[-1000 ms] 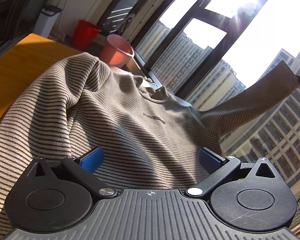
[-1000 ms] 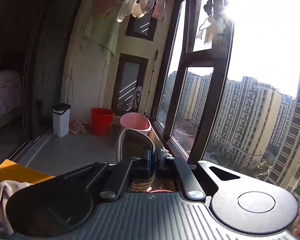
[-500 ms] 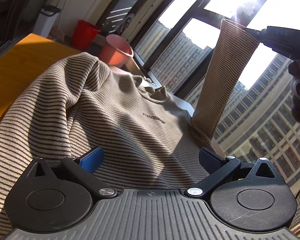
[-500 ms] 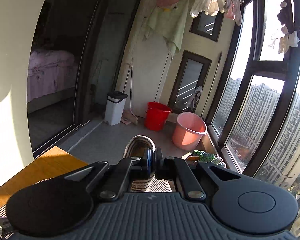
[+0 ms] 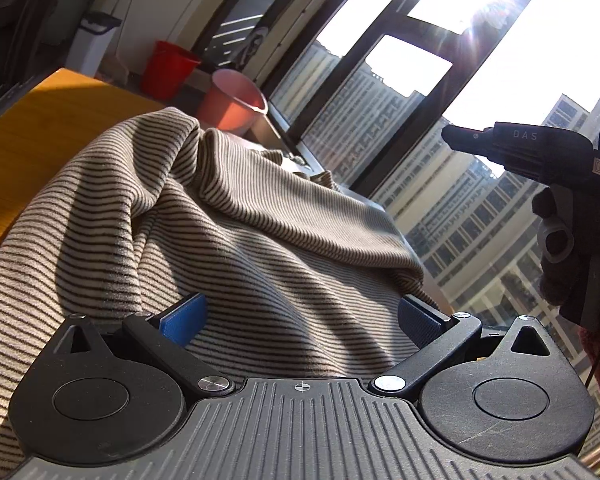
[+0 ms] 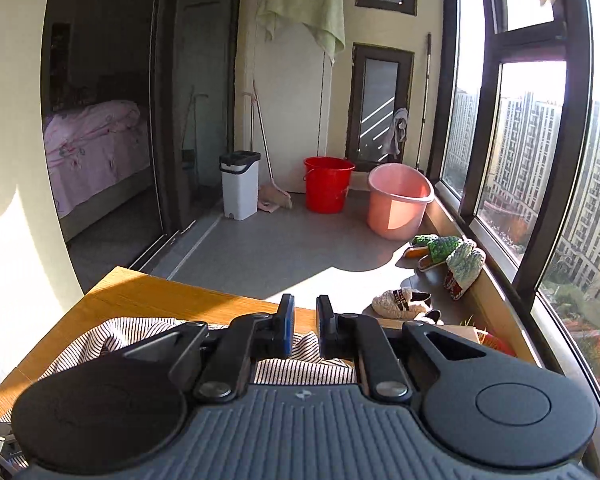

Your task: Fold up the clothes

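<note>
A beige sweater with dark stripes [image 5: 228, 240] lies on the wooden table [image 5: 40, 136]. One sleeve [image 5: 300, 208] is folded across its chest and covers the print. My left gripper [image 5: 300, 320] hovers low over the sweater's near part, open wide, its blue pads [image 5: 184, 316] on either side of the fabric without pinching it. My right gripper [image 6: 303, 312] has its jaws opening, a narrow gap between them and nothing in it. It hangs above striped cloth [image 6: 308, 368] at the table's edge. In the left wrist view the right gripper [image 5: 456, 136] is to the right of the sweater, held by a gloved hand [image 5: 556, 248].
Beyond the table's far edge are a red bucket [image 6: 328, 188], a pink tub [image 6: 398, 204], a white bin [image 6: 240, 184] and slippers [image 6: 440, 252] on the sill by tall windows [image 6: 532, 140]. A doorway on the left opens onto a bed [image 6: 96, 140].
The right gripper carried the sleeve up and over, then let it go; the sleeve now lies across the chest. That gripper dropped lower and its jaws parted. The left gripper stayed put.
</note>
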Available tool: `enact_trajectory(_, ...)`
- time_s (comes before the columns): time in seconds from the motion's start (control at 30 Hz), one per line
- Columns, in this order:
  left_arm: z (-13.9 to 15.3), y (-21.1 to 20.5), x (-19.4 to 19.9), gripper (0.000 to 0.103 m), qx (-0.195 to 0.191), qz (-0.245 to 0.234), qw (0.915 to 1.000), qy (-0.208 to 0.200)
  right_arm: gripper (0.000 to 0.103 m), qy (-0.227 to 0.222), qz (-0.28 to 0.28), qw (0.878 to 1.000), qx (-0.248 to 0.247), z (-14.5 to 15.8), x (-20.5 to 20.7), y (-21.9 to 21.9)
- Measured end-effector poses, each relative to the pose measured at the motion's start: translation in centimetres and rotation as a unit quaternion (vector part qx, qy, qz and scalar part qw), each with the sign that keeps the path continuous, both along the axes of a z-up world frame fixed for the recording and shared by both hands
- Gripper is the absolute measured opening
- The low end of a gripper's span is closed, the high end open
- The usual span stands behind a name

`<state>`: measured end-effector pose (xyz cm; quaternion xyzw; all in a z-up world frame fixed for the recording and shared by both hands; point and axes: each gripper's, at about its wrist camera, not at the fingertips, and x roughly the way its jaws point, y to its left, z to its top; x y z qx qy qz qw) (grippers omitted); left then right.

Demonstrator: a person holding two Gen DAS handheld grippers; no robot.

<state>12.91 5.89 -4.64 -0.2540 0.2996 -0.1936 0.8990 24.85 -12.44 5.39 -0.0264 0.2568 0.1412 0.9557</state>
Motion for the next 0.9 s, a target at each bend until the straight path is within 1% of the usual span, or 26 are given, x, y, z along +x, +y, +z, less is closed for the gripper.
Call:
enact_trajectory(0.1, -0.1, 0.0, 0.0, 0.103, 0.003, -0.001, 1.0, 0.001, 0.011, 0.058, -0.002, 0.997, 0.049, -3.7, 0.5, -2.4)
enact_trajectory(0.2, -0.1, -0.1, 0.0, 0.103, 0.009, -0.003, 1.0, 0.002, 0.013, 0.114, -0.007, 0.991, 0.07, -7.9, 0.5, -3.8)
enact_trajectory(0.23, -0.1, -0.1, 0.0, 0.103, 0.011, -0.002, 0.9999, 0.003, 0.013, 0.125, -0.011, 0.99, 0.071, -9.1, 0.5, -4.3)
enact_trajectory(0.27, -0.1, 0.0, -0.1, 0.103, 0.013, 0.0, 0.9999, 0.003, 0.013, 0.133, -0.017, 0.988, 0.07, -10.3, 0.3, -4.9)
enact_trajectory(0.37, 0.0, 0.0, -0.2, 0.103, 0.019, 0.004, 0.9998, 0.003, 0.008, 0.111, -0.002, 0.988, 0.104, -11.7, -0.6, -6.8)
enact_trajectory(0.47, 1.0, -0.4, -1.4, 0.103, 0.071, 0.014, 0.9974, 0.001, 0.008, 0.081, 0.011, 0.993, 0.087, -12.1, -1.8, -6.7)
enact_trajectory(0.5, 1.5, -0.5, -2.0, 0.103, 0.091, 0.012, 0.9958, -0.005, 0.008, 0.075, 0.012, 0.994, 0.078, -12.0, -2.1, -6.5)
enact_trajectory(0.53, 2.3, -0.5, -3.1, 0.103, 0.118, 0.01, 0.9928, -0.017, 0.009, 0.07, 0.014, 0.995, 0.072, -12.0, -2.3, -6.3)
enact_trajectory(0.6, 3.6, 0.0, -5.3, 0.103, 0.163, 0.015, 0.9862, -0.027, 0.01, 0.068, 0.016, 0.995, 0.076, -12.0, -2.2, -6.5)
enact_trajectory(0.67, 4.6, 0.8, -7.6, 0.103, 0.207, 0.024, 0.9778, -0.021, 0.011, 0.07, 0.018, 0.993, 0.094, -12.1, -2.2, -7.1)
enact_trajectory(0.7, 4.9, 1.3, -8.7, 0.103, 0.23, 0.032, 0.9727, -0.011, 0.011, 0.071, 0.018, 0.992, 0.103, -12.1, -2.1, -7.3)
enact_trajectory(0.8, 5.3, 3.2, -12.0, 0.103, 0.228, 0.059, 0.9713, 0.035, 0.011, 0.073, 0.019, 0.99, 0.122, -12.1, -1.9, -7.9)
enact_trajectory(0.87, 5.3, 4.3, -13.5, 0.103, 0.192, 0.068, 0.9776, 0.054, 0.012, 0.069, 0.018, 0.99, 0.119, -12.0, -1.9, -7.8)
enact_trajectory(0.9, 5.2, 5.0, -14.1, 0.101, 0.165, 0.074, 0.9819, 0.056, 0.013, 0.067, 0.018, 0.991, 0.115, -12.0, -2.0, -7.6)
